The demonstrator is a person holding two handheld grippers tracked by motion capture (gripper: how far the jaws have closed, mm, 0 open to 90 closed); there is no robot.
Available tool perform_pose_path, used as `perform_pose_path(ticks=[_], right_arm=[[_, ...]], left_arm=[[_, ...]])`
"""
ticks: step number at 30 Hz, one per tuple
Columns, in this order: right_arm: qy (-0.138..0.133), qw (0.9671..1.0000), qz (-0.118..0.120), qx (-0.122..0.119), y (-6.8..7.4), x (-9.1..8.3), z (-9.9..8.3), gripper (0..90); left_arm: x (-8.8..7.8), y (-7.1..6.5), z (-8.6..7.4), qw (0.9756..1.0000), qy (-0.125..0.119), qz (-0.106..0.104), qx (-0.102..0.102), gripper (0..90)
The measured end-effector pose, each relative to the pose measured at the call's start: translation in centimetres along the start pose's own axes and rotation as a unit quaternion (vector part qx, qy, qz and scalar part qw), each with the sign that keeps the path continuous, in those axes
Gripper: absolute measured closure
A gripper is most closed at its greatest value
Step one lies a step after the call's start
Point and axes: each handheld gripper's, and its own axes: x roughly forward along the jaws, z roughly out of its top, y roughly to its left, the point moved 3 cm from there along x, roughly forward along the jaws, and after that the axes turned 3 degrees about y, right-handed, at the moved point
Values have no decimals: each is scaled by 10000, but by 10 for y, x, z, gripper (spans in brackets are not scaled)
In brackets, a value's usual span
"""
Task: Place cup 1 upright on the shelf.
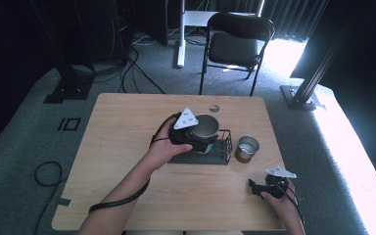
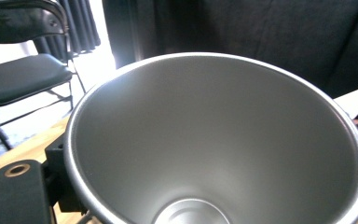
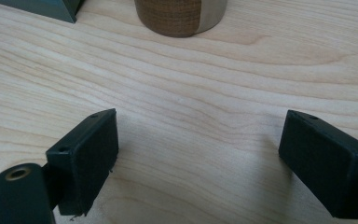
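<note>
My left gripper (image 1: 199, 142) is shut on a steel cup (image 1: 206, 126), which it holds tilted over a black wire rack (image 1: 223, 147) at mid-table. In the left gripper view the cup's empty inside (image 2: 214, 140) looms close, and one black finger (image 2: 14, 196) shows outside its rim at lower left; the other finger is hidden. A second cup with a brown band (image 1: 247, 148) stands on the table just right of the rack. Near the front right corner my right gripper (image 1: 255, 186) hovers low over bare wood, open and empty (image 3: 200, 154), facing the banded cup (image 3: 182, 16).
The wooden table (image 1: 127, 196) has a round cable hole (image 1: 214, 108) behind the rack. A corner of the rack's base (image 3: 42, 7) shows left of the banded cup. A black folding chair (image 1: 235, 41) stands beyond the far edge, and cables (image 1: 46, 174) lie on the floor at left.
</note>
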Motion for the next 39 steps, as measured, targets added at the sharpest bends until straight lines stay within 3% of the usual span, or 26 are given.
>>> perform_pose_path(ticks=[7, 13, 21, 33, 39], right_arm=[[0, 10000, 0, 0, 0, 0, 0, 114], [0, 10000, 1, -2, 0, 0, 0, 114], [2, 10000, 2, 2, 0, 0, 0, 114], [5, 10000, 2, -2, 0, 0, 0, 114], [5, 10000, 3, -1, 0, 0, 0, 114]], left_arm=[[-4, 18, -4, 9991, -69, 381, -193, 137], [-5, 31, -13, 9965, -73, 737, -398, 137], [-6, 51, -28, 9902, -170, 1176, -730, 137], [4, 62, -56, 9844, -91, 1408, -1047, 137], [10, 62, -68, 9834, -1, 1439, -1102, 137]])
